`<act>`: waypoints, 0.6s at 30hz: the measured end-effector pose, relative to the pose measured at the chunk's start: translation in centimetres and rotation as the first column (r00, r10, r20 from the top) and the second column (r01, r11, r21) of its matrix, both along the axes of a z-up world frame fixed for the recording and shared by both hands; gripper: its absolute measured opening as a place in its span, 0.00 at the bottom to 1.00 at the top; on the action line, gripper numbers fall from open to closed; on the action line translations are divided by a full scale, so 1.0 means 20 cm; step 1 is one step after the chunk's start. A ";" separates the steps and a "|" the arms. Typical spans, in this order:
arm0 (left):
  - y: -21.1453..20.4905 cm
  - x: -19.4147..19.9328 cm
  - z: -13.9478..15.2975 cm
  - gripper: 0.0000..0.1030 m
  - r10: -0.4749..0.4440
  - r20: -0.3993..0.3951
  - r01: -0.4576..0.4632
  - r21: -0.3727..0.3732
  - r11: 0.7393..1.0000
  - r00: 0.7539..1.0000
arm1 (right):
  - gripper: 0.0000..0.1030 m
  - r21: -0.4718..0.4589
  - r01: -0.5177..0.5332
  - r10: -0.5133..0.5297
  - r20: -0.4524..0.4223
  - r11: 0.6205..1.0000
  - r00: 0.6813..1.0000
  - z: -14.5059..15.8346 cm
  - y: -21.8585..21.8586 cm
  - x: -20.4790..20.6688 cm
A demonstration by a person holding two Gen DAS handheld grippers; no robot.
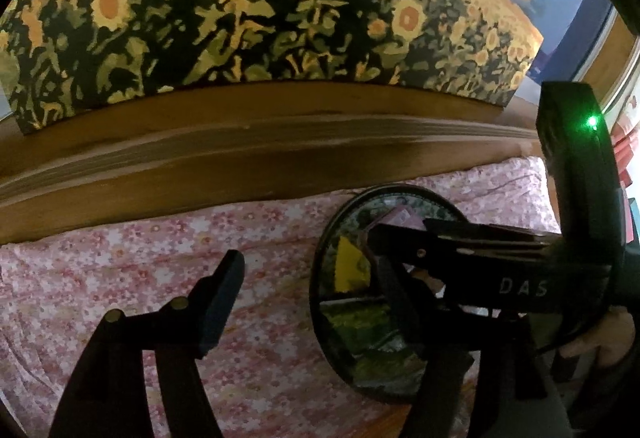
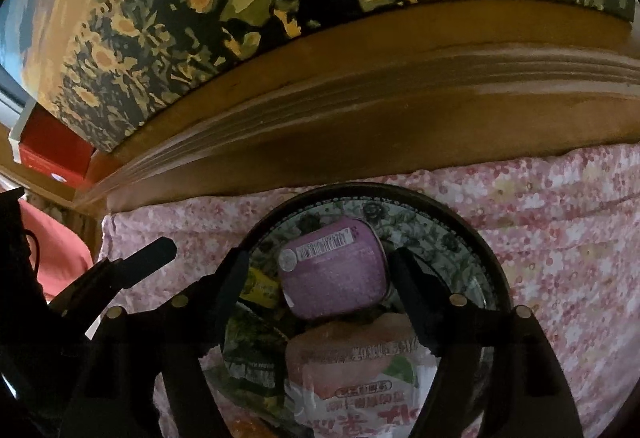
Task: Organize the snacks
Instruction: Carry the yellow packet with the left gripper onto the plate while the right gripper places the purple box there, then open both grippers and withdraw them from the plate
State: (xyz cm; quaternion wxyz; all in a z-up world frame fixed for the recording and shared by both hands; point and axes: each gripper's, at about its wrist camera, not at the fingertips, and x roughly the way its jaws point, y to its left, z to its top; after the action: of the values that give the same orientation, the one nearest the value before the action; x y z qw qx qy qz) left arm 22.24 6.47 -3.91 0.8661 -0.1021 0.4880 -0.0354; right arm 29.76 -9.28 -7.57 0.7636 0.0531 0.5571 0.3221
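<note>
both grippers, left (image 1: 304,302) and right (image 2: 320,278), hang wide and empty over the round tin (image 2: 496,266), so the next move seems fetching another snack beside the purple packet (image 2: 336,274).

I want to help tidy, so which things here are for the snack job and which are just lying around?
For the job:
- round dark-rimmed floral bowl
- purple plastic snack pack
- pink-and-white snack packet
- yellow snack packet

Just lying about:
- sunflower painting
- wooden headboard
- pink flowery bedsheet
- red box
</note>
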 end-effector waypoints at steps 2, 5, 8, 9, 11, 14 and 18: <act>0.01 -0.01 0.01 0.71 0.008 0.002 -0.008 -0.002 1.000 1.000 | 0.76 0.003 0.001 -0.001 -0.001 1.000 1.000 0.00 0.00 -0.01; 0.02 -0.02 0.02 0.73 0.013 0.000 -0.013 -0.005 1.000 1.000 | 0.76 0.019 0.000 0.000 0.008 1.000 1.000 0.03 -0.02 -0.02; 0.03 -0.04 0.06 0.75 0.016 0.001 -0.016 -0.013 1.000 1.000 | 0.76 0.037 -0.017 0.016 0.019 0.999 1.000 0.06 -0.03 -0.05; 0.04 -0.05 0.08 0.76 0.018 0.005 -0.018 -0.011 1.000 1.000 | 0.76 0.036 -0.019 0.018 0.032 0.999 0.999 0.08 -0.03 -0.06; 0.03 -0.06 0.10 0.76 0.018 0.010 -0.018 -0.001 1.000 1.000 | 0.76 0.043 -0.026 0.024 0.041 0.999 0.999 0.10 -0.04 -0.08; 0.04 -0.09 0.15 0.76 0.014 0.023 -0.014 0.010 1.000 1.000 | 0.76 0.053 -0.029 0.025 0.059 0.998 0.998 0.14 -0.07 -0.10; 0.04 -0.15 0.20 0.76 0.014 0.038 -0.015 0.015 1.000 0.999 | 0.76 0.068 -0.035 0.029 0.084 0.997 0.996 0.20 -0.12 -0.16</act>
State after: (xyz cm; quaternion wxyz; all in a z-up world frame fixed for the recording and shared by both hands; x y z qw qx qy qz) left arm 19.21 7.31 0.07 0.8763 -0.0983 0.4708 -0.0273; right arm 26.50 -11.77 -3.55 0.7784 0.0574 0.5141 0.3556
